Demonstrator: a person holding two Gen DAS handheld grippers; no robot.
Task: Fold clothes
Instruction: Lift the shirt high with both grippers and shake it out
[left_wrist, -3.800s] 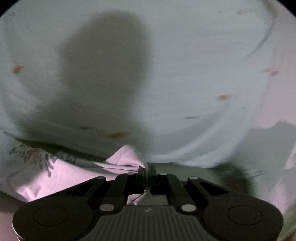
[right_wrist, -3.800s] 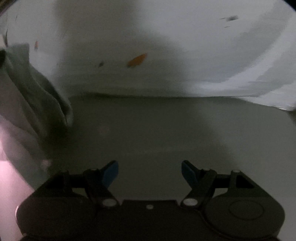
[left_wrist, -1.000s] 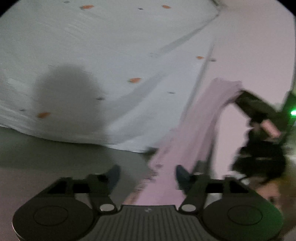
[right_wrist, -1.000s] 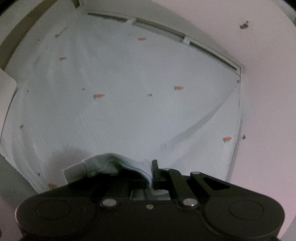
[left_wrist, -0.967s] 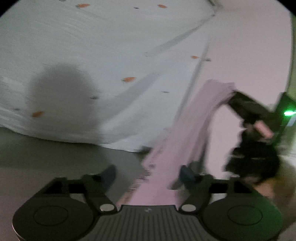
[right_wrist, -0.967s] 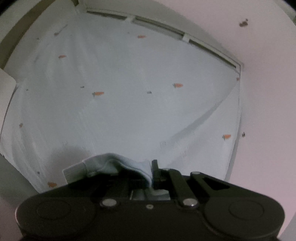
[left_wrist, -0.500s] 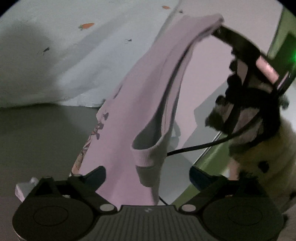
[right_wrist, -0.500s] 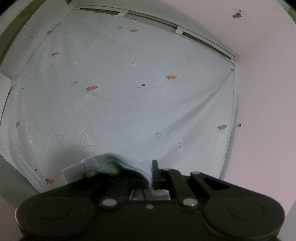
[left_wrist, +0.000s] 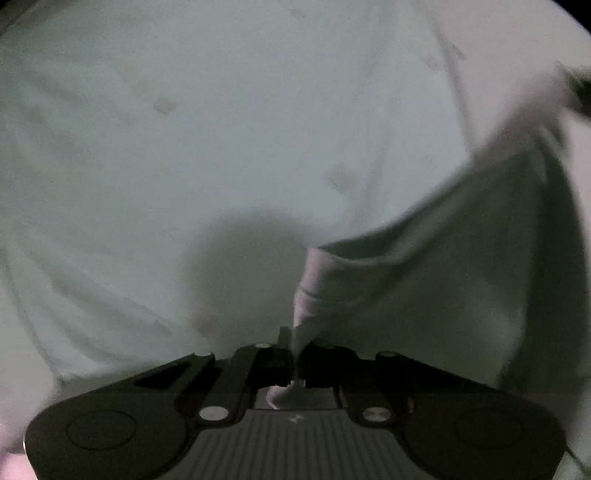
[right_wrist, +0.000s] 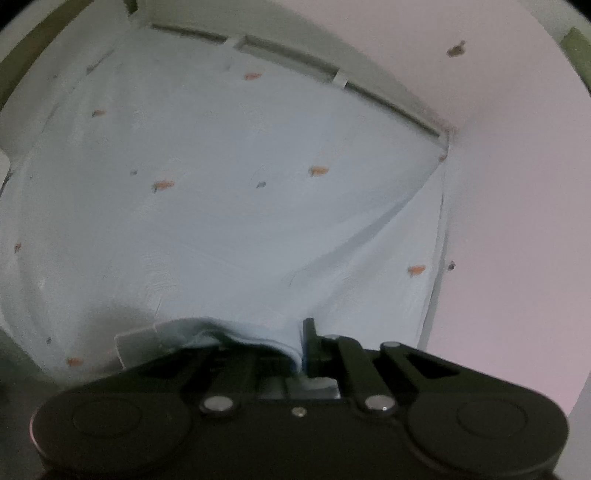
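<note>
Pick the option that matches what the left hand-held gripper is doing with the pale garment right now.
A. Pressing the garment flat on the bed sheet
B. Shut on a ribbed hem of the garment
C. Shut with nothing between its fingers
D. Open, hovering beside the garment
B: the left hand-held gripper has its jaws pinched together on the ribbed hem of the pale garment, which stretches up to the right.

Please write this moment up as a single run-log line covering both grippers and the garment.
left gripper: just closed, shut on garment cuff | right gripper: shut on garment's other edge | garment: hanging between both | backdrop: carrot-print sheet
</note>
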